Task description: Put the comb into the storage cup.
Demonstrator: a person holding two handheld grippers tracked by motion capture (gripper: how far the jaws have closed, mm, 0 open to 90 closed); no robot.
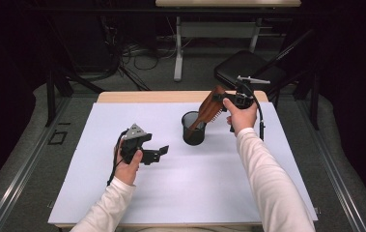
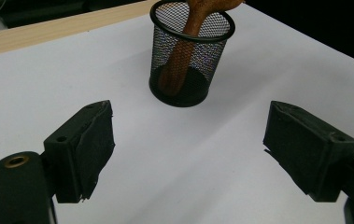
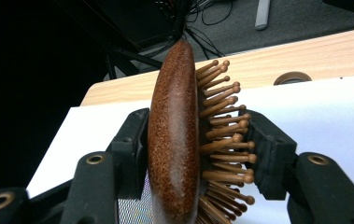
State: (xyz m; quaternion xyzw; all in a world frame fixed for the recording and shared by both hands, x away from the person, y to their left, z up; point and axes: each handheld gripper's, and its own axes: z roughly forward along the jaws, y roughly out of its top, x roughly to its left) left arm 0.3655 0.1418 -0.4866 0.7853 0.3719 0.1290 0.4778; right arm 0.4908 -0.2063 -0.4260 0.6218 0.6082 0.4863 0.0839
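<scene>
A brown wooden hairbrush [image 1: 208,109] leans with its handle down inside a black mesh cup [image 1: 193,128] near the middle of the white mat. My right gripper [image 1: 225,99] is shut on the brush head, one pad on its back and one on the bristle tips [image 3: 226,140]. In the left gripper view the cup [image 2: 191,53] stands ahead with the brush handle [image 2: 180,56] inside it. My left gripper [image 1: 160,152] rests low over the mat to the cup's left, jaws wide open with nothing between them.
The white mat [image 1: 98,145] covers a wooden table whose far edge [image 1: 147,96] shows beyond it. A black chair [image 1: 248,67] and a table leg stand on the floor behind. A round grommet hole [image 3: 292,77] sits in the wood.
</scene>
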